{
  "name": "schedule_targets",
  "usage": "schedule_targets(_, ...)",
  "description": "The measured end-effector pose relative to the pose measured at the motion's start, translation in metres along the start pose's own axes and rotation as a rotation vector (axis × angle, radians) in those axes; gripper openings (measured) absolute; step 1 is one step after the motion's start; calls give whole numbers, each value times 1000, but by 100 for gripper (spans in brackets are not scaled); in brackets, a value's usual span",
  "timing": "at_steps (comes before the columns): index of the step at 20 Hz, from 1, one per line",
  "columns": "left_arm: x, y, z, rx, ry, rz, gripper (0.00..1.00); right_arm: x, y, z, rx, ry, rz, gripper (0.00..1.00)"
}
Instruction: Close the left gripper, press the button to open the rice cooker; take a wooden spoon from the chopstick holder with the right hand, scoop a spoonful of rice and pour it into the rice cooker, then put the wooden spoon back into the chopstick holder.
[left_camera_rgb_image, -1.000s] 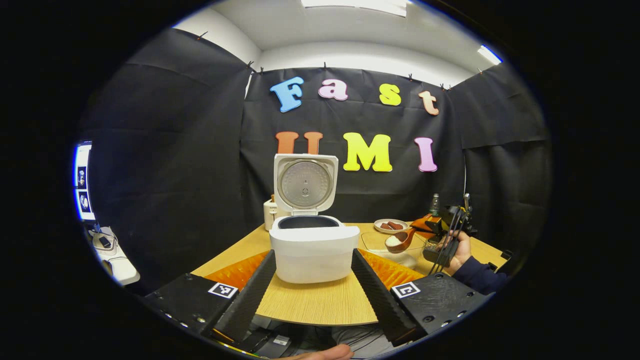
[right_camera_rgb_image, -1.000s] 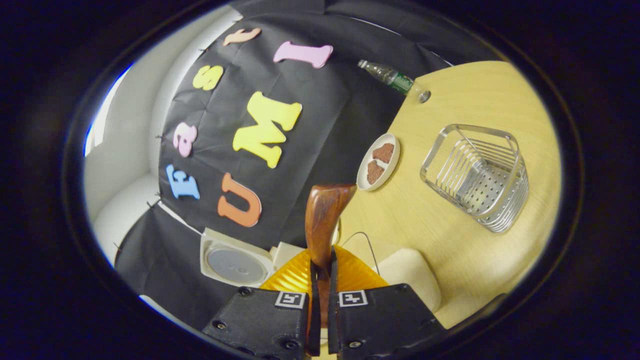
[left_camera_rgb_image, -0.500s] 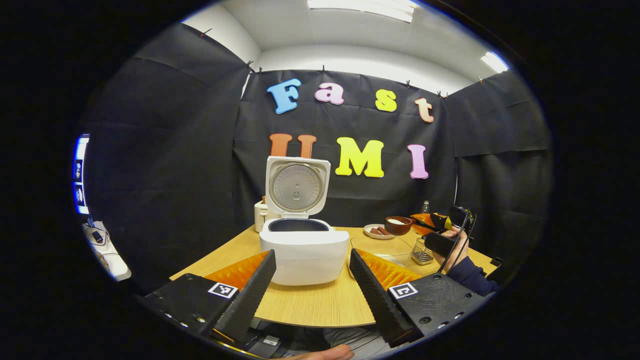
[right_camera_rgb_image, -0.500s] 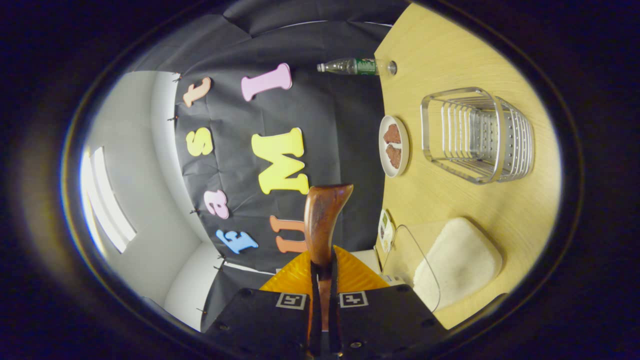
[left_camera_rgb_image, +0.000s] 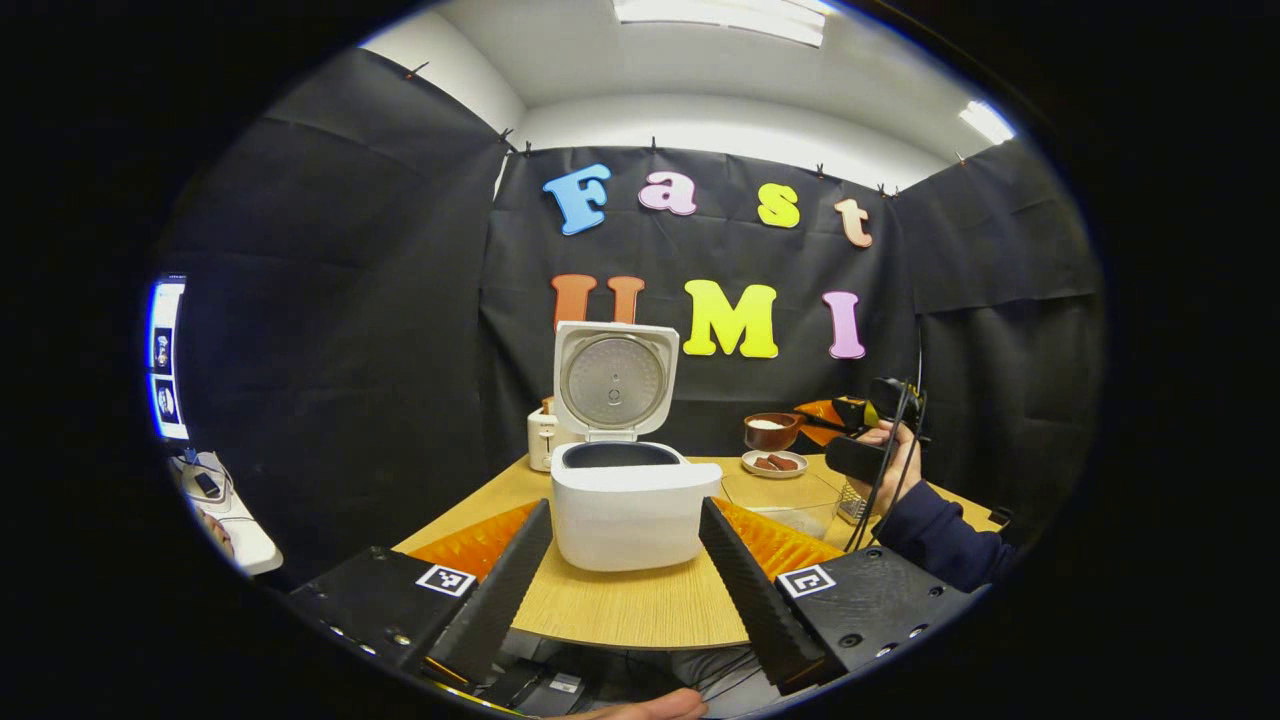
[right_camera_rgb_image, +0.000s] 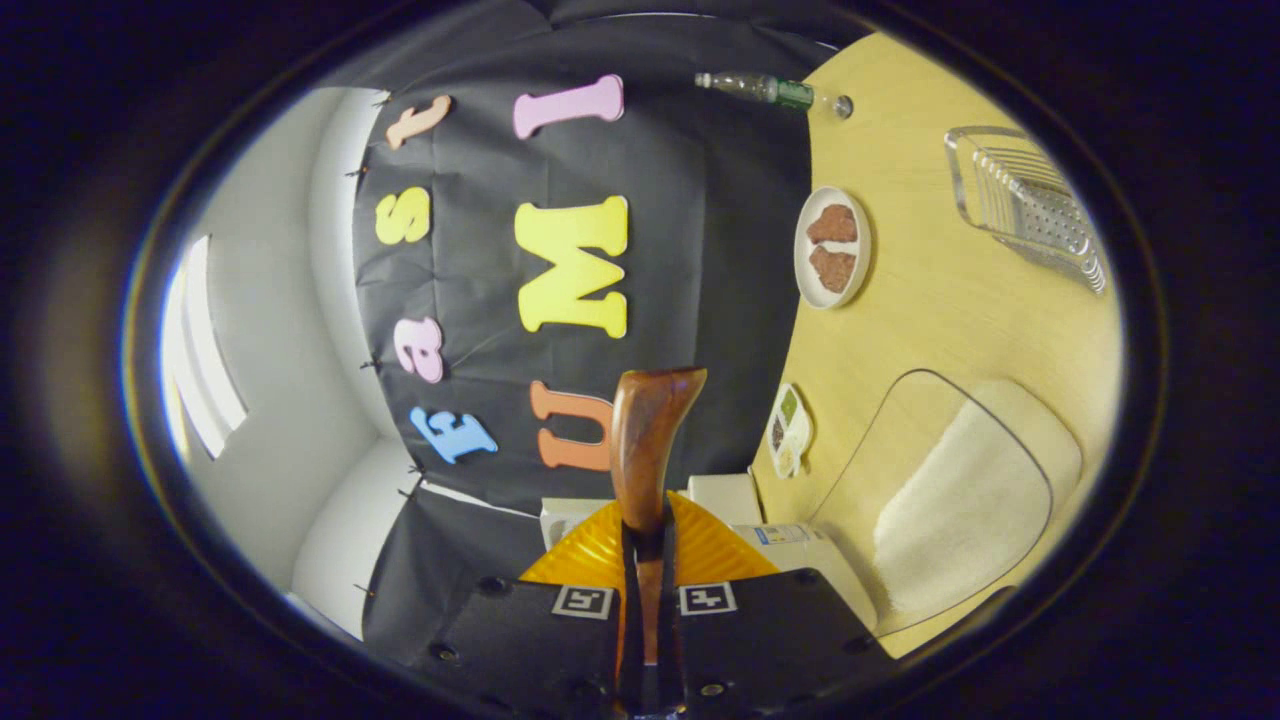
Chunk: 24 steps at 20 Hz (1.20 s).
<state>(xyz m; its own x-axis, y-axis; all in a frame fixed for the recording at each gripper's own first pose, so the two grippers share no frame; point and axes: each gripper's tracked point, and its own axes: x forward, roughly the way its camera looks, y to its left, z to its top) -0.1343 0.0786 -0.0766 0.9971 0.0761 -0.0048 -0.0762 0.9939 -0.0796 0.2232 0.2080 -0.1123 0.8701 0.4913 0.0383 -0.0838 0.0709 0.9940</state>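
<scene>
The white rice cooker (left_camera_rgb_image: 625, 505) stands on the table with its lid (left_camera_rgb_image: 613, 380) upright and its pot uncovered. My left gripper (left_camera_rgb_image: 622, 590) is open just in front of it, and its fingers frame the cooker body. To the right, a hand holds my right gripper (left_camera_rgb_image: 868, 432) above the table, shut on the wooden spoon (left_camera_rgb_image: 770, 430), whose bowl carries white rice. In the right gripper view the spoon's handle (right_camera_rgb_image: 648, 440) runs out from between my right gripper's (right_camera_rgb_image: 648, 600) fingers. The glass bowl of rice (right_camera_rgb_image: 950, 500) lies below to the right. The wire chopstick holder (right_camera_rgb_image: 1030, 205) stands farther off.
A small plate with brown food (left_camera_rgb_image: 775, 462) sits behind the glass bowl (left_camera_rgb_image: 790, 495). A plastic bottle (right_camera_rgb_image: 770, 90) stands at the table's far edge, and a little seasoning dish (right_camera_rgb_image: 790, 430) by the wall. A small white appliance (left_camera_rgb_image: 541, 438) stands behind the cooker.
The right gripper has lifted the rice-filled spoon out of the glass bowl, upward and a little toward the cooker, rolling as it went. The left gripper stays open by the cooker.
</scene>
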Motion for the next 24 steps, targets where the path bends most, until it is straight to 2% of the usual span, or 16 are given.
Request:
schedule_targets(1, 0, 2, 3, 2, -6, -1, 84, 12, 4, -7, -21, 11, -5, 11)
schedule_targets(2, 0, 5, 6, 3, -11, -1, 94, 21, 8, -15, -41, 26, -10, 11)
schedule_targets(5, 2, 15, 13, -3, -19, 6, 94, 53, 16, -36, -124, 63, -43, 11)
schedule_targets(13, 23, 48, 26, -67, -5, 90, 94, 132, 38, -95, -470, 167, -85, 11)
schedule_targets(18, 38, 51, 32, -74, 3, 116, 94, 153, 51, -124, -740, 238, -79, 11)
schedule_targets(24, 43, 42, 43, -29, -15, 107, 94, 163, 70, -147, -987, 279, -50, 11)
